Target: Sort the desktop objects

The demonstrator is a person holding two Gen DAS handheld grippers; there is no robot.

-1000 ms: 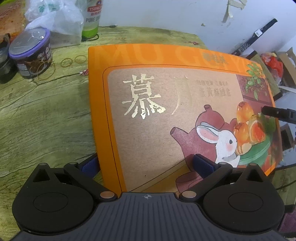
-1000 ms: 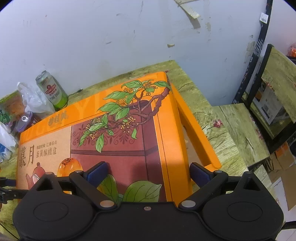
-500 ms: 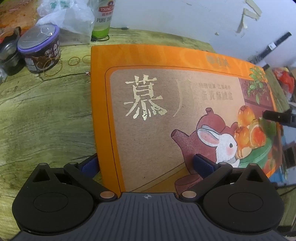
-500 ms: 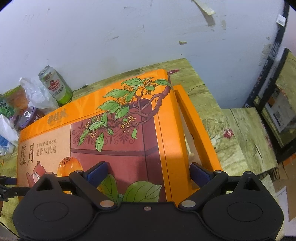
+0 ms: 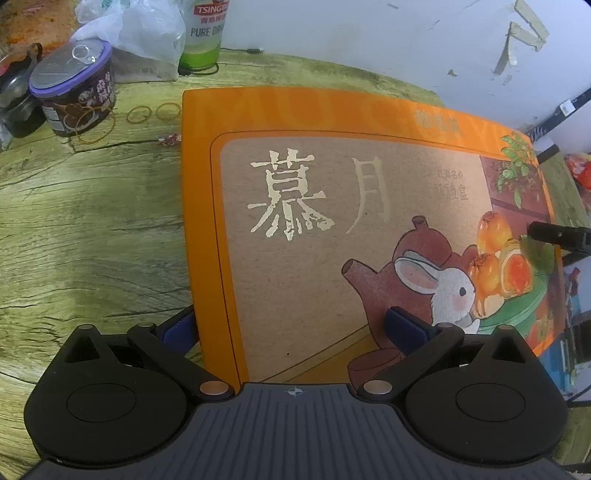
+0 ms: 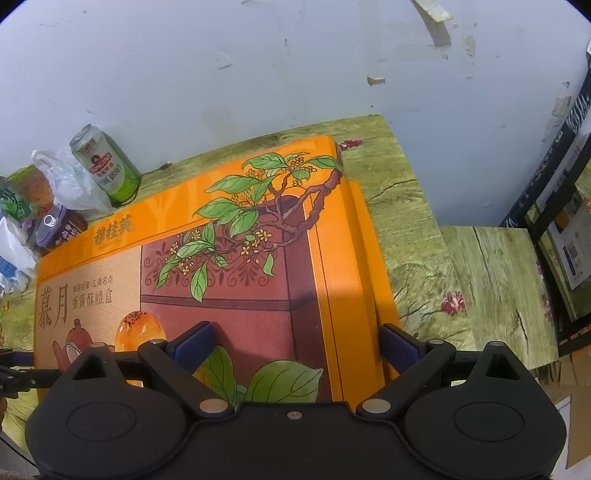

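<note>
Left wrist view: orange box lid (image 5: pixel 332 221) hides the box beneath.

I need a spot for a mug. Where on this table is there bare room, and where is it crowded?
Bare table lies left of the orange gift box, in front of the purple-lidded tub. Another strip runs right of the box toward the wall. The far-left corner is crowded: tub, plastic bag, green beer can, rubber bands.

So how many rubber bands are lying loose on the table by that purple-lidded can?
3 clearly: two small rubber bands side by side near the orange box's far corner, one larger against the purple-lidded can. More seem wrapped around the can or hidden behind it.
</note>
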